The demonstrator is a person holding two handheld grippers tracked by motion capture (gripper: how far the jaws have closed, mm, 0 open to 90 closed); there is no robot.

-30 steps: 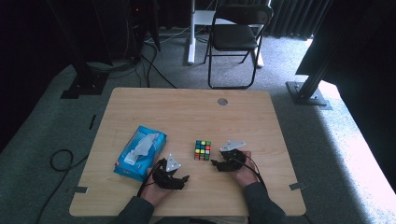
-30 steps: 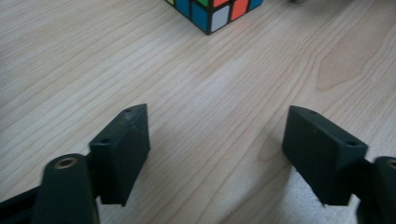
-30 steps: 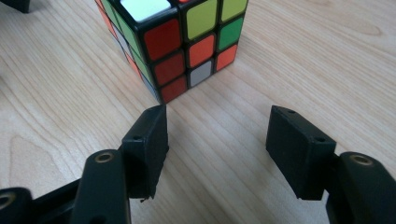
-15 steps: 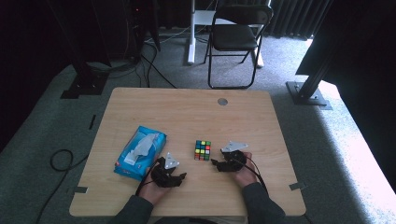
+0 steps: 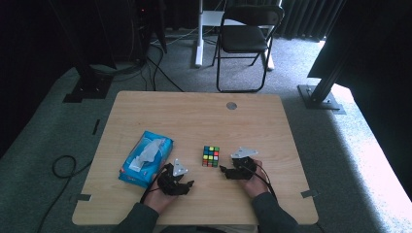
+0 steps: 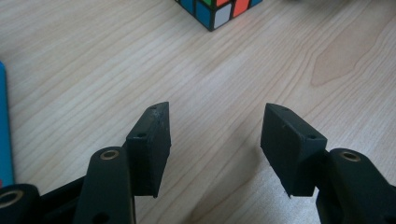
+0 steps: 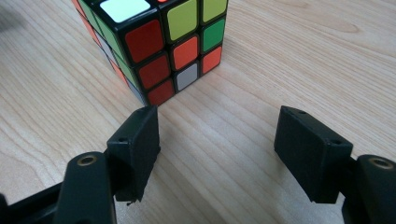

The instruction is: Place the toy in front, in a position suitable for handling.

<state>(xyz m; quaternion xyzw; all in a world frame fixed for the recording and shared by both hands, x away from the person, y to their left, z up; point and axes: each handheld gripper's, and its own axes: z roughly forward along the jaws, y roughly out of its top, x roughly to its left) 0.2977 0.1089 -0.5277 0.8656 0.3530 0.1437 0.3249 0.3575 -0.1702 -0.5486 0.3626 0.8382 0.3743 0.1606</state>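
Observation:
A scrambled colour cube point(image 5: 211, 156) rests on the wooden table point(image 5: 194, 116), between my two hands and slightly beyond them. My left gripper point(image 5: 188, 185) lies low at the cube's near left. Its jaws have just been closing but stand open over bare wood point(image 6: 215, 135), with the cube's corner point(image 6: 215, 11) farther ahead. My right gripper point(image 5: 224, 170) sits just right of the cube. Its jaws have just been opening and nothing is between them point(image 7: 217, 140). The cube point(image 7: 163, 42) is directly ahead, its bottom corner close to the left fingertip point(image 7: 140, 135).
A blue tissue box point(image 5: 145, 158) lies left of the left hand, its edge point(image 6: 3, 126) at the left gripper view's border. A round grommet point(image 5: 231, 105) marks the table's far side. A folding chair point(image 5: 245, 39) stands beyond the table.

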